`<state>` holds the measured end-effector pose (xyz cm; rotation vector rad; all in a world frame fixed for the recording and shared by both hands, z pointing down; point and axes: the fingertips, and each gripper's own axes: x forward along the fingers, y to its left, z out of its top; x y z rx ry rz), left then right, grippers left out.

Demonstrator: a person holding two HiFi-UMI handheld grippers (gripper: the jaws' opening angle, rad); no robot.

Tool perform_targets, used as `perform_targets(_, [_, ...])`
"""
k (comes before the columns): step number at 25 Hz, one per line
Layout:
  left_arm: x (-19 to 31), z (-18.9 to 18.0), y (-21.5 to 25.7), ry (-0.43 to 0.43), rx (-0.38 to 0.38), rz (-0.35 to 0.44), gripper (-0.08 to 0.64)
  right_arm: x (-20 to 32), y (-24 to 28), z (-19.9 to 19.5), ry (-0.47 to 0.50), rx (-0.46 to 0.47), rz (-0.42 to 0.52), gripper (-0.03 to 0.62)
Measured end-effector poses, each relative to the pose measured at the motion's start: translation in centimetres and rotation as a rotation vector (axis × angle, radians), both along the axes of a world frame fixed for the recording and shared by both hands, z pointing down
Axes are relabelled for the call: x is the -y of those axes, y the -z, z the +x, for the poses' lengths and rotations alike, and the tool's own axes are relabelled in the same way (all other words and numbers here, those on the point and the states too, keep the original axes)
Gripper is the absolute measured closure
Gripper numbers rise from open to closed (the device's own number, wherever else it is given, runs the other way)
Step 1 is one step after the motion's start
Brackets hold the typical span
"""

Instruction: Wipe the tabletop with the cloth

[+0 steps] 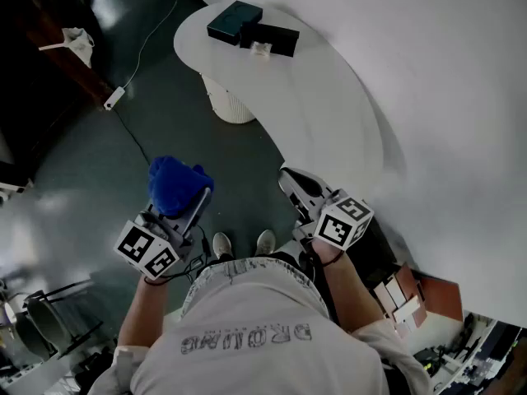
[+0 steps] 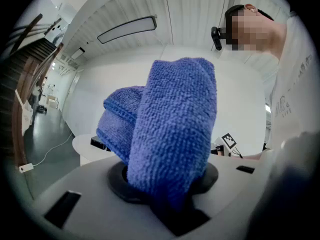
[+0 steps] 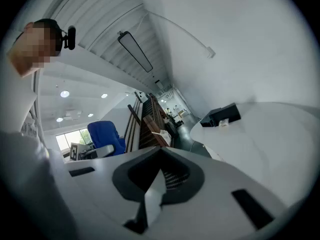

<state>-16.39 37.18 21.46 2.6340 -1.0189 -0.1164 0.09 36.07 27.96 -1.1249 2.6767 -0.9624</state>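
Note:
A folded blue cloth [image 1: 175, 184] sticks up out of my left gripper [image 1: 186, 206], which is shut on it and held over the dark floor, left of the table. In the left gripper view the cloth [image 2: 170, 129] fills the middle and hides the jaw tips. The white curved tabletop [image 1: 329, 113] runs from the far left to the right. My right gripper [image 1: 295, 189] hovers at the table's near edge with its jaws together and nothing in them. In the right gripper view the tabletop [image 3: 270, 134] lies to the right and the cloth [image 3: 105, 136] shows at the left.
Two black boxes [image 1: 251, 27] and a small white item [image 1: 261, 49] lie at the table's far end. A white ribbed pedestal [image 1: 226, 101] stands under it. A cable with a plug block [image 1: 114, 99] crosses the floor. The person's shoes [image 1: 243, 243] are below, between the grippers.

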Motion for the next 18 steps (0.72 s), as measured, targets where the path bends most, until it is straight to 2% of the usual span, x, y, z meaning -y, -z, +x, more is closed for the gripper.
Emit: perform_targets(18, [-2.0,1.3,-0.3,0.000,-0.003,0.000,0.405,-1.7,0.2,0.8,0.001,-0.014,0.012,0.586])
